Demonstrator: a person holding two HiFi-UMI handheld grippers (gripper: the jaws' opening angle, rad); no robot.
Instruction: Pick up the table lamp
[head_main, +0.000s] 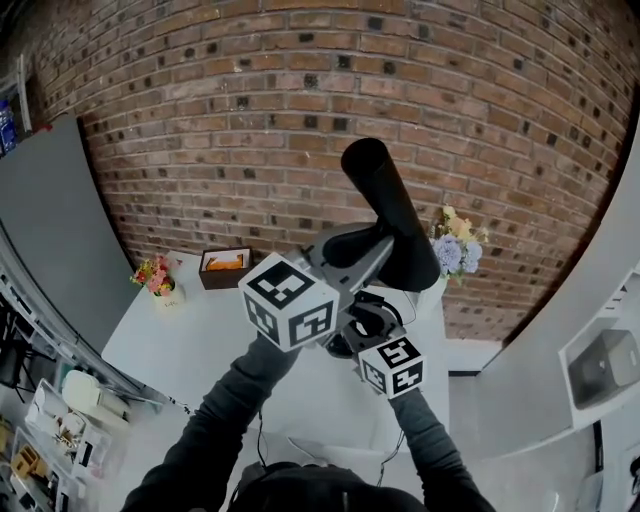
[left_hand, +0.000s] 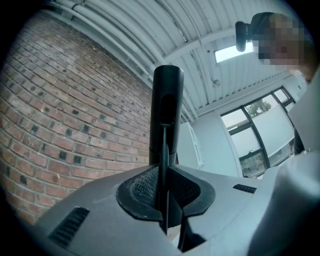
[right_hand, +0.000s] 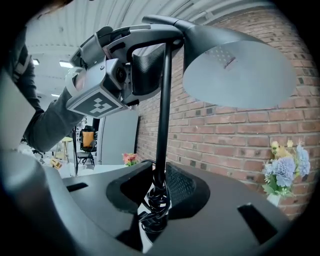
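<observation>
Above the white table — table lamp held aloft. Upper stem pinched in left gripper, lower stem beside coiled cord pinched in right gripper. Likely light, rigid, top-heavy, slick — stem the best hold.

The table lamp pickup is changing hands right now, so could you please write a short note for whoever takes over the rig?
Left gripper: shut on the thin stem of the table lamp, just below its shade.
Right gripper: shut on the same stem lower down, where the cord is coiled round it.
Lamp: held by both above the white table, shade pointing up towards the brick wall; base not in view.
Done: gripped, apparently lifted.
Left: confirm the base is clear of the table, hold both grips firm.
</observation>
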